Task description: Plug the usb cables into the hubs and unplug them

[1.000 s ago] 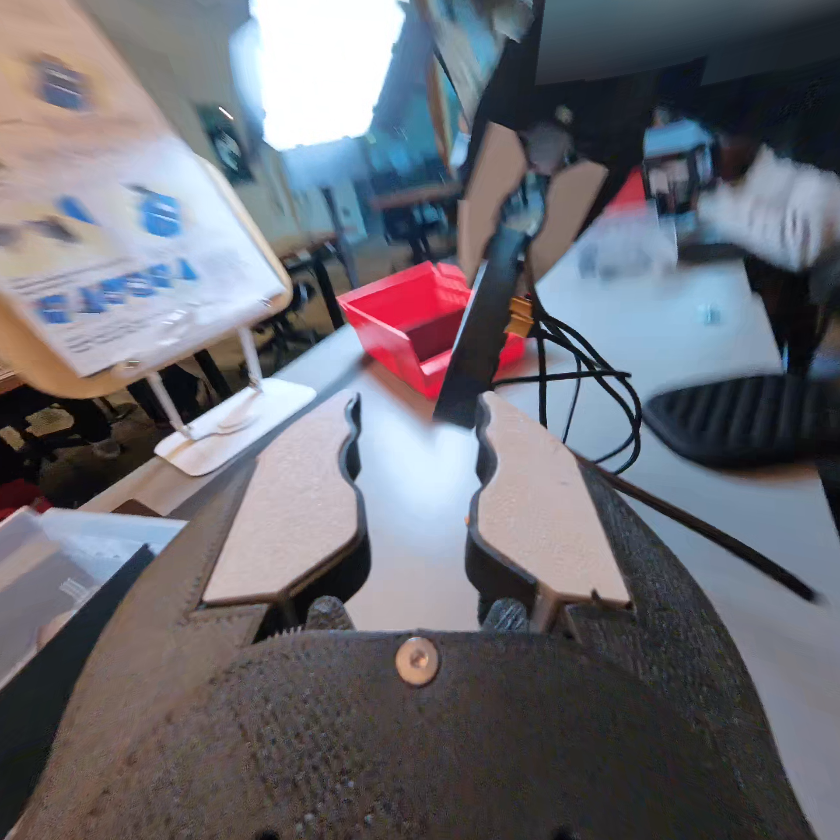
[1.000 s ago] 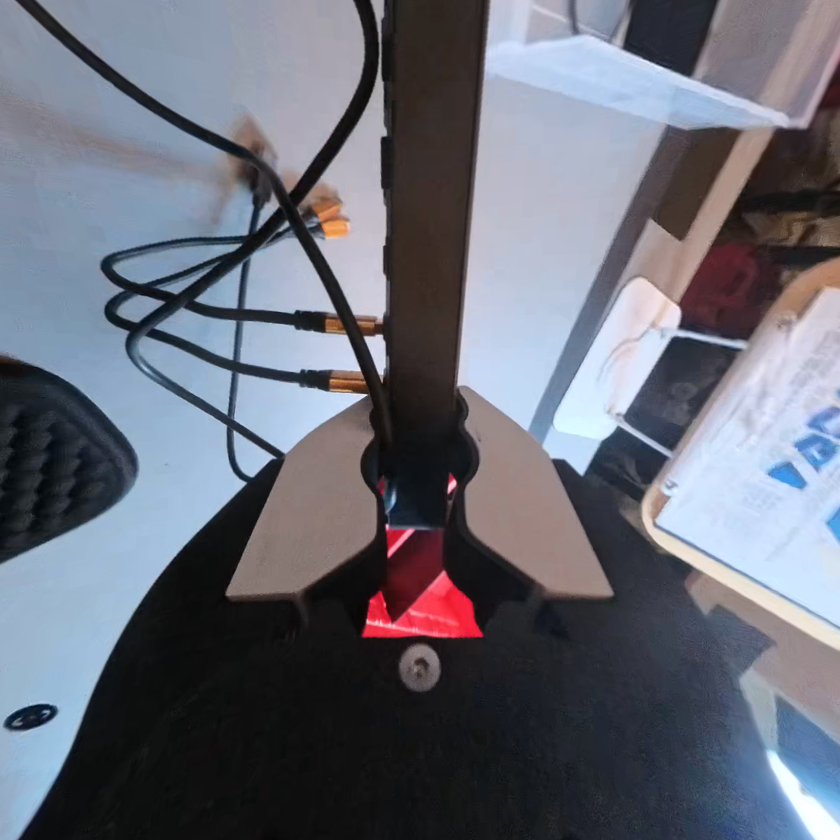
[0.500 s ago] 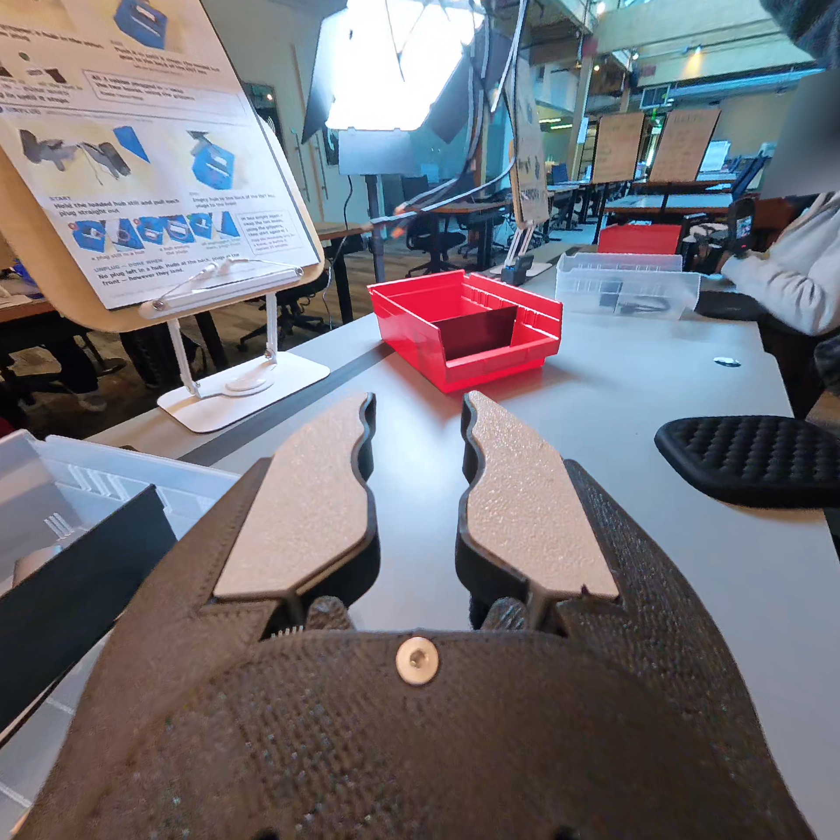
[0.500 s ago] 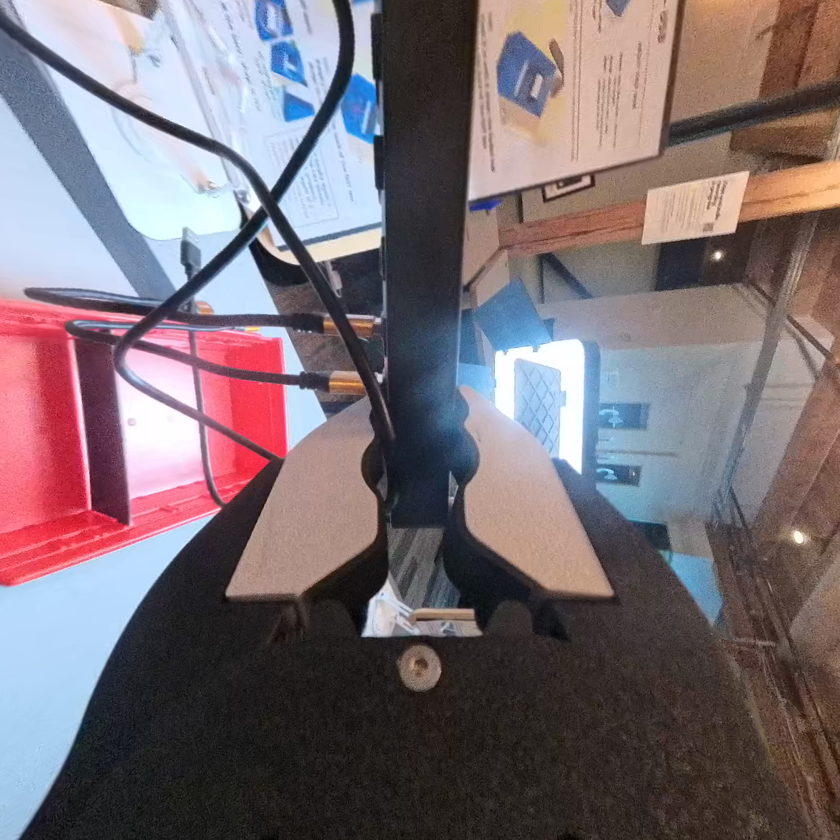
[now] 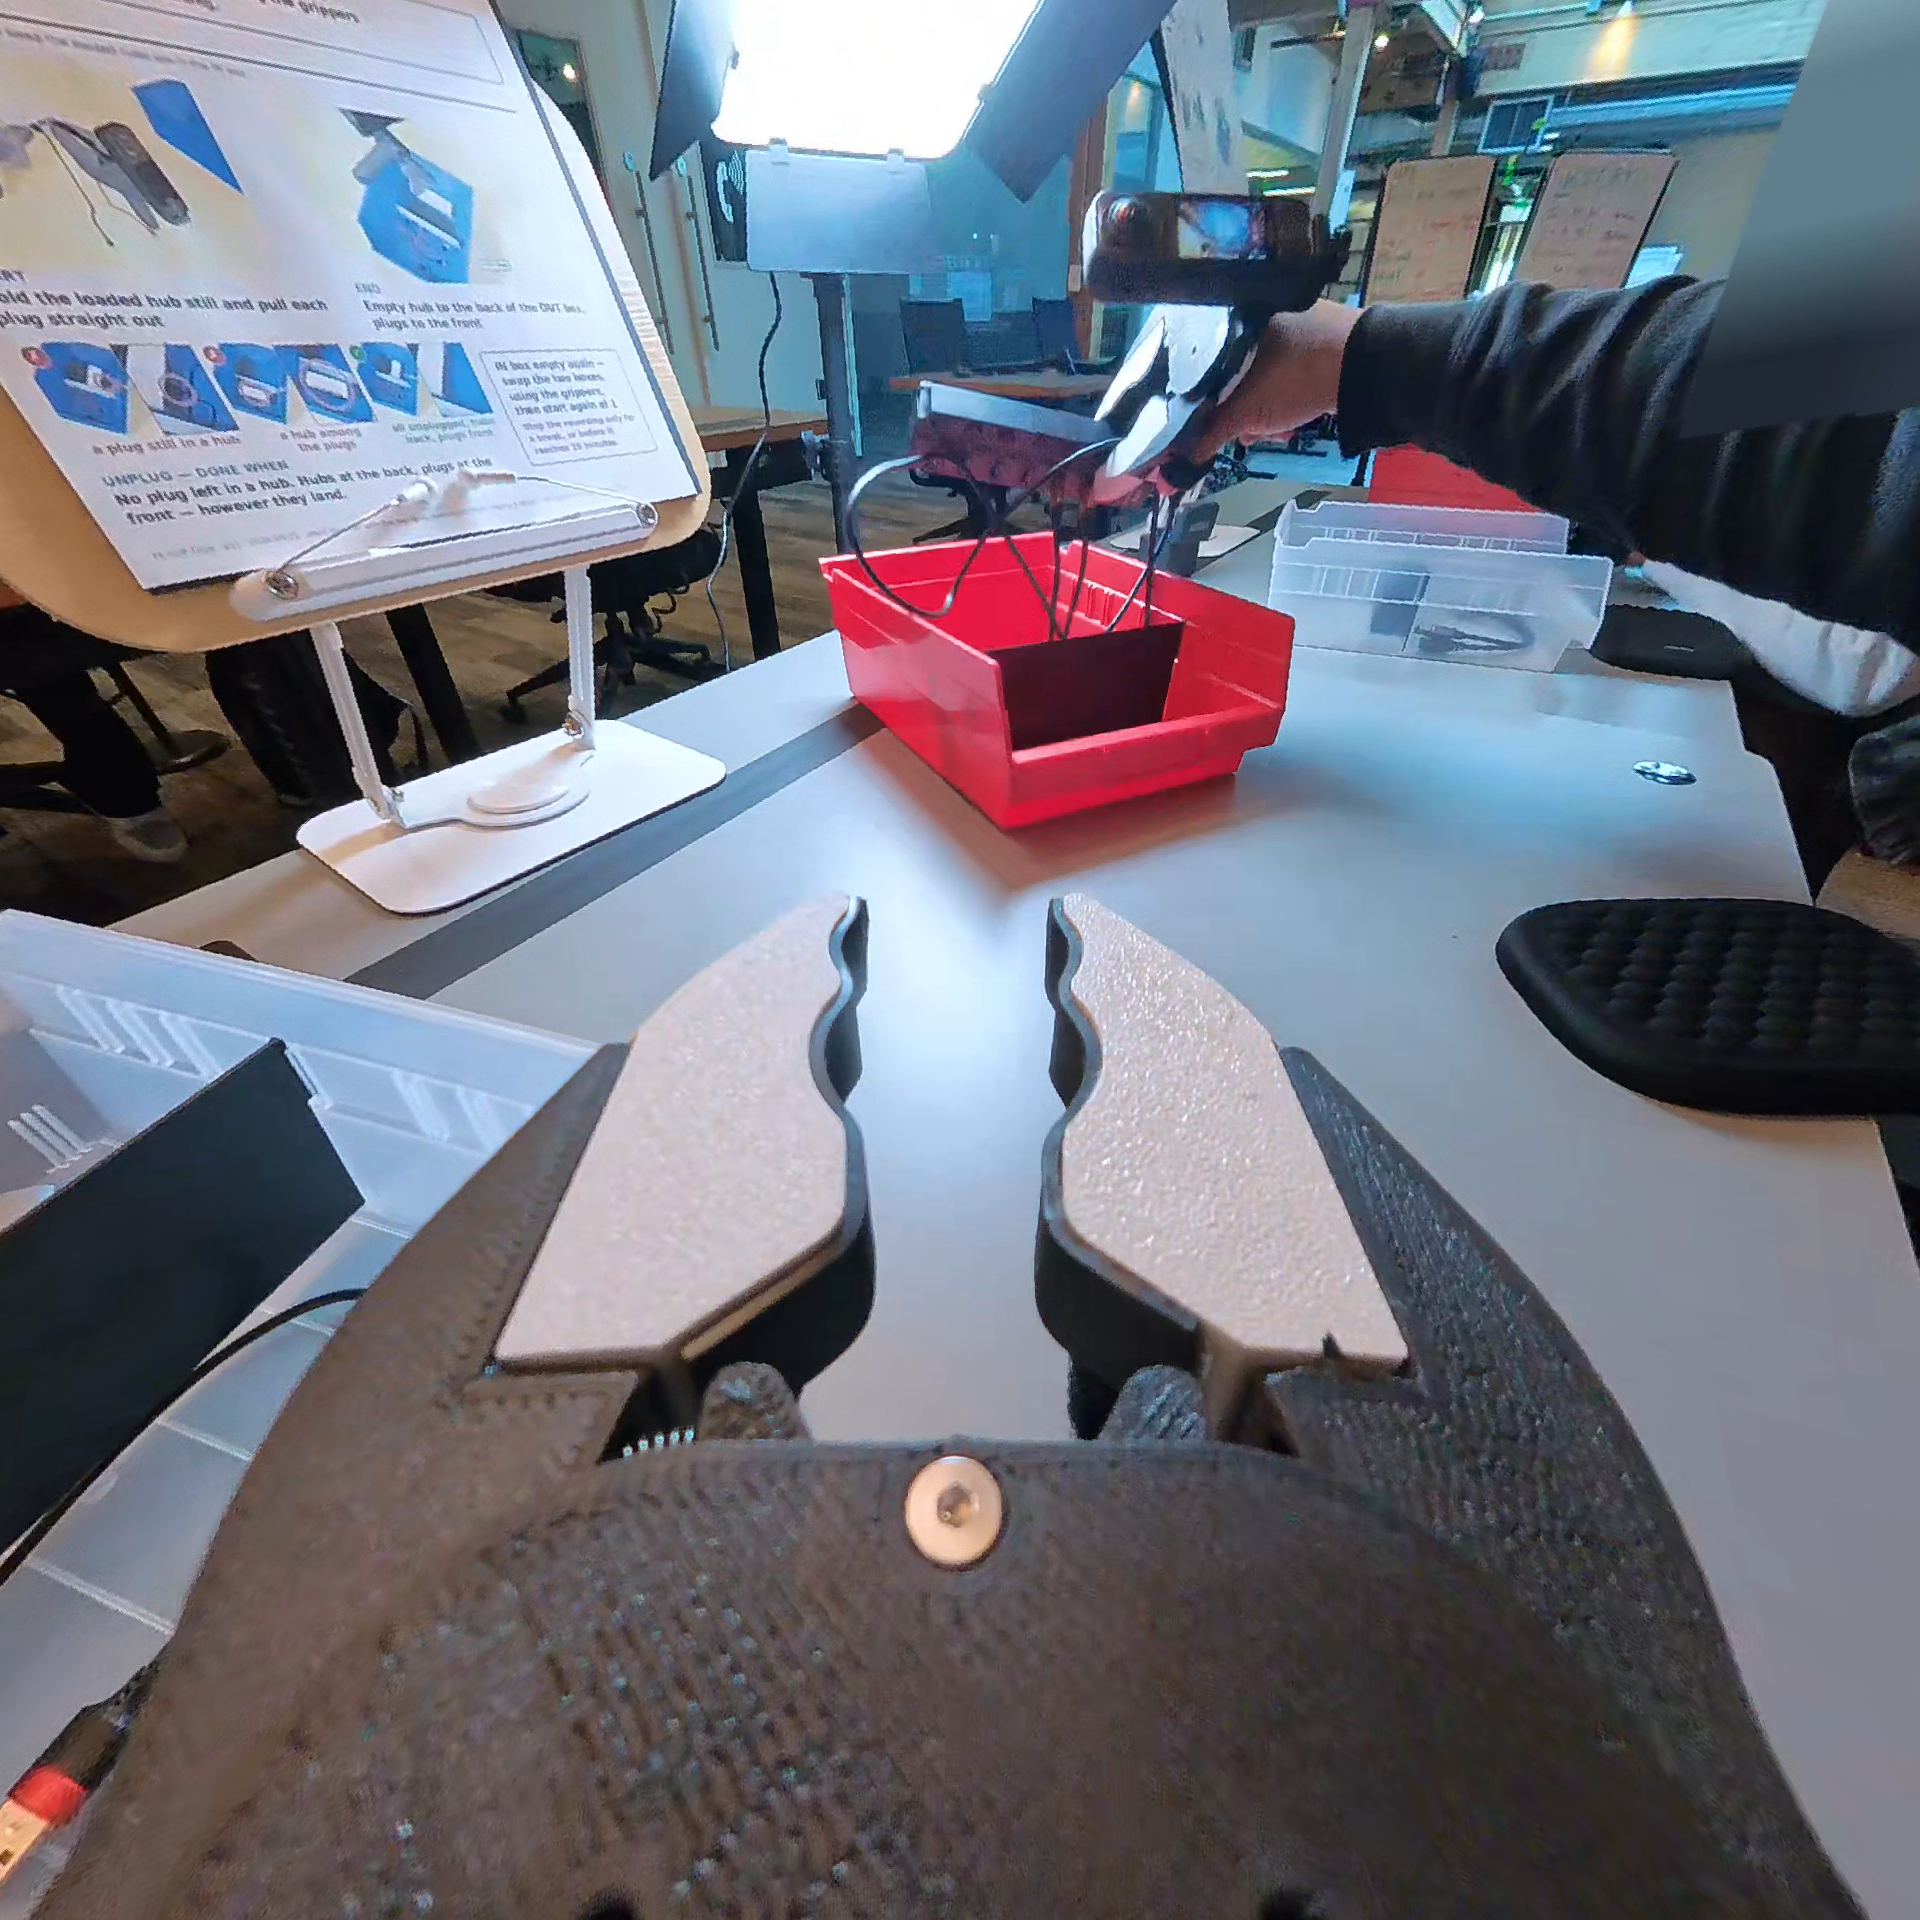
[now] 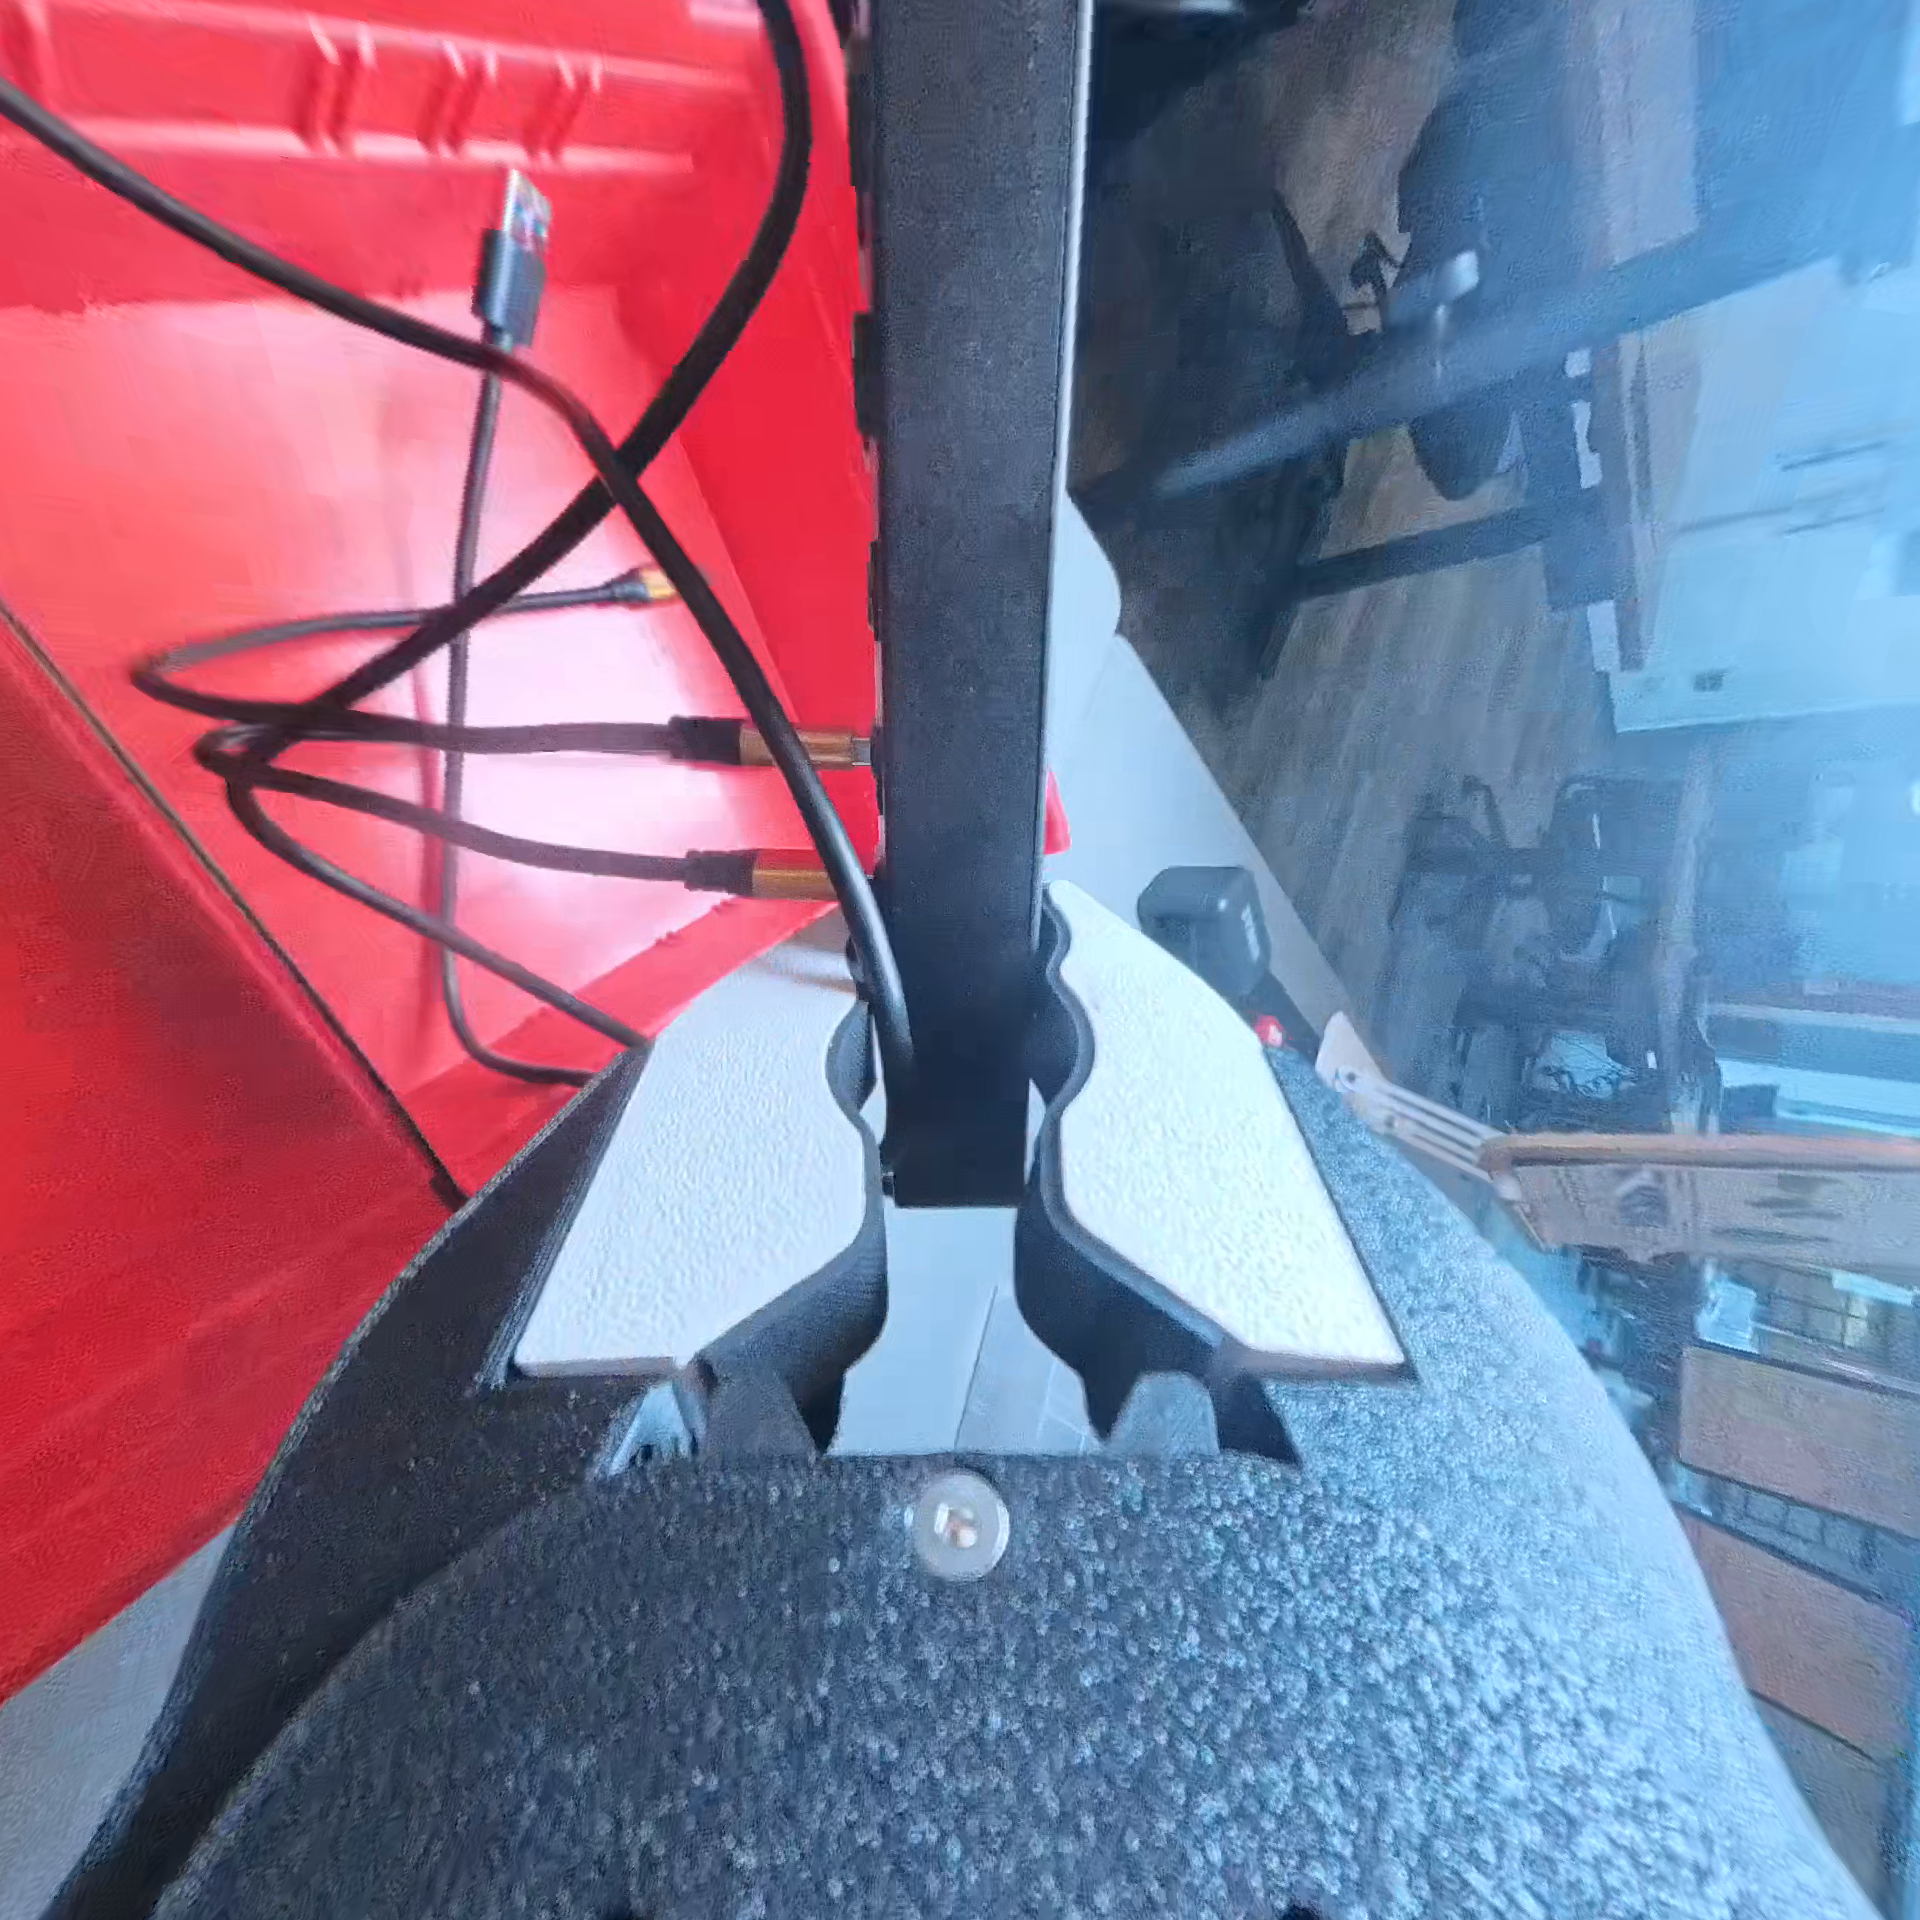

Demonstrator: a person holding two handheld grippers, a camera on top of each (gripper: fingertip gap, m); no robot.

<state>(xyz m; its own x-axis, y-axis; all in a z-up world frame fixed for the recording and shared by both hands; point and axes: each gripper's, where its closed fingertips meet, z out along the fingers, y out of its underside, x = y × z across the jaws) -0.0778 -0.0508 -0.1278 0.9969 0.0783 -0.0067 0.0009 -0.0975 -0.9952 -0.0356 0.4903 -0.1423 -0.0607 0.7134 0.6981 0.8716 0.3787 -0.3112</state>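
The hub [image 6: 966, 582] is clamped by the right gripper [image 6: 961, 1049] over the red bin [image 5: 1049, 675], likely for deposit, while the left gripper [image 5: 951, 1039], fingers apart, is held empty above the bench [image 5: 1351, 883].

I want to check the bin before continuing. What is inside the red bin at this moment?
In the red bin stand a dark divider and hanging black cables from the hub in the right gripper. Its floor behind the divider is hidden.
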